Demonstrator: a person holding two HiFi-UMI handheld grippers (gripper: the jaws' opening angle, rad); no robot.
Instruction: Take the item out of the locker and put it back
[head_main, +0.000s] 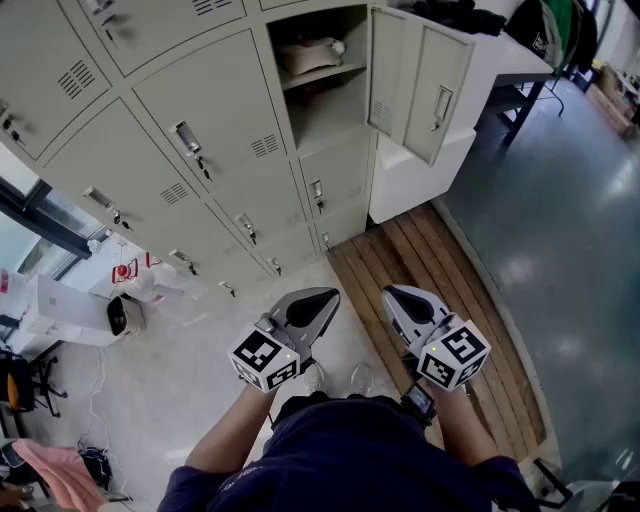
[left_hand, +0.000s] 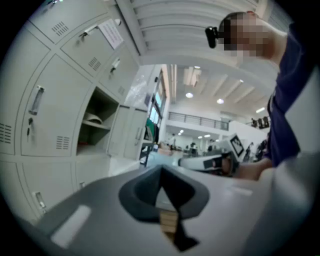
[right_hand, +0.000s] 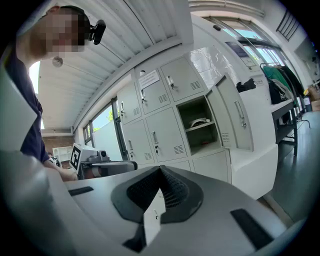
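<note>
Head view: pale item (head_main: 312, 52) lies on upper shelf of open locker (head_main: 322, 76), long side across opening. Door (head_main: 420, 80) swung out right of locker. Left gripper (head_main: 322, 300) and right gripper (head_main: 400, 297) well apart from locker, both closed, empty. Left lines up straighter below locker, so probably better placed to reach.
</note>
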